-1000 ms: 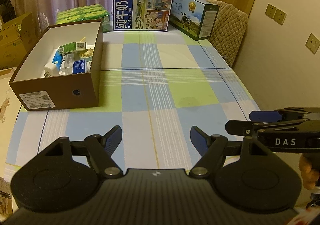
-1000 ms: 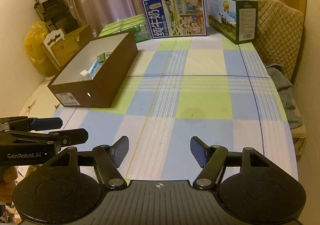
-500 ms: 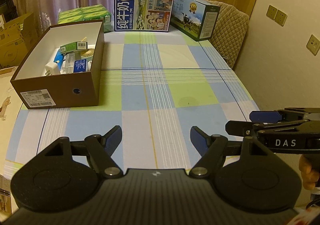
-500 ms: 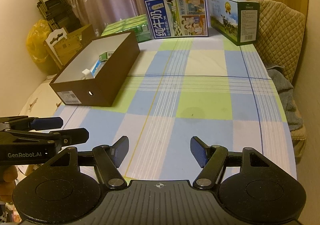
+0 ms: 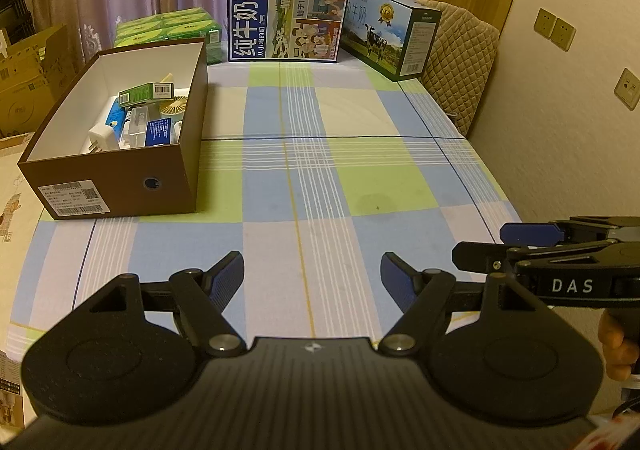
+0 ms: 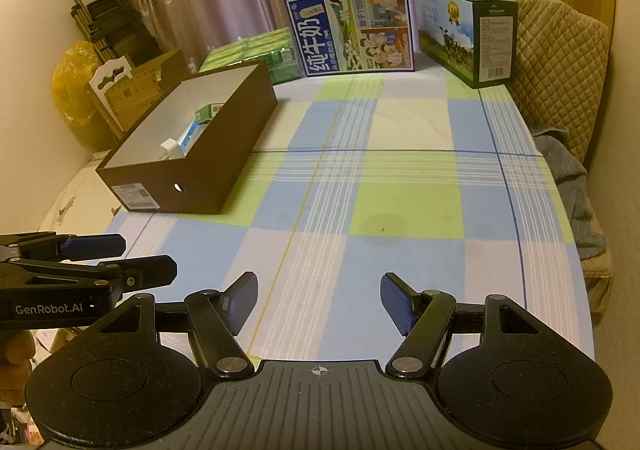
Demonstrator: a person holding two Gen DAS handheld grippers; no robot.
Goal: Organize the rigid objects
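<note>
Both idle: left gripper (image 5: 312, 278) and right gripper (image 6: 318, 296) gape empty at frame bottom, small items already inside brown box (image 5: 116, 185) upper left.

A worktop (image 5: 360, 177) in a checked cloth is carrying a blue milk carton (image 5: 286, 17) at twelve o'clock, standing upright. A green cow-printed carton (image 5: 390, 35) is standing just beside it at one o'clock. A green pack (image 5: 168, 27) is lying at eleven o'clock. A quilted chair (image 6: 560, 61) is waiting at two o'clock.
</note>
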